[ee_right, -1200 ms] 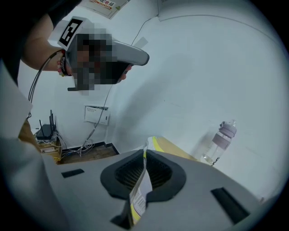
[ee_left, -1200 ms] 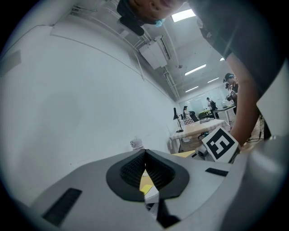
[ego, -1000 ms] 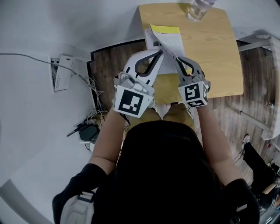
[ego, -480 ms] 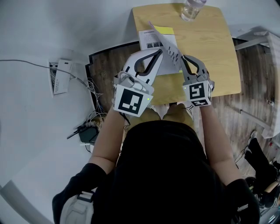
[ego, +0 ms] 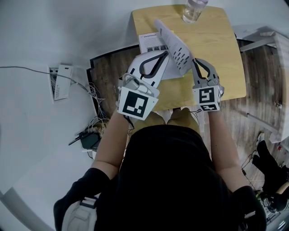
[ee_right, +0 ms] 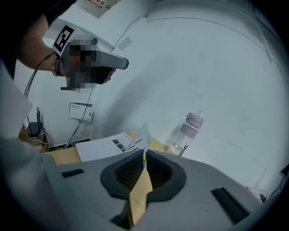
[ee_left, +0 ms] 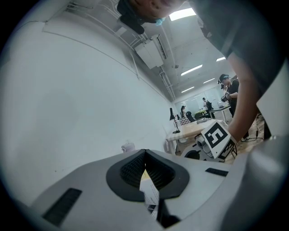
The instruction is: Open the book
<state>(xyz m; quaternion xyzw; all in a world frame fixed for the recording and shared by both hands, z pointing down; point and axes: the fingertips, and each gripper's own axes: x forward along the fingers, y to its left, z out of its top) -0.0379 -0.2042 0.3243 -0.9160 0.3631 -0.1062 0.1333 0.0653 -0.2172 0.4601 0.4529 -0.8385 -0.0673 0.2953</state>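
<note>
A thin book lies on a small wooden table. Its left side lies flat and shows a white printed page. My right gripper is shut on the cover's edge and holds the cover raised and tilted over the book. In the right gripper view the cover runs between the pads and sticks up past my right gripper. My left gripper is shut on a white page at the book's near edge; the pads of that left gripper meet above the paper.
A clear water bottle stands at the table's far edge, close behind the book. Cables, a power strip and a black adapter lie on the floor at left. More desks and people are far off.
My right gripper has moved to the right with the cover, swinging it up and open; its yellow face has turned out of sight. The left gripper has stayed on the page.
</note>
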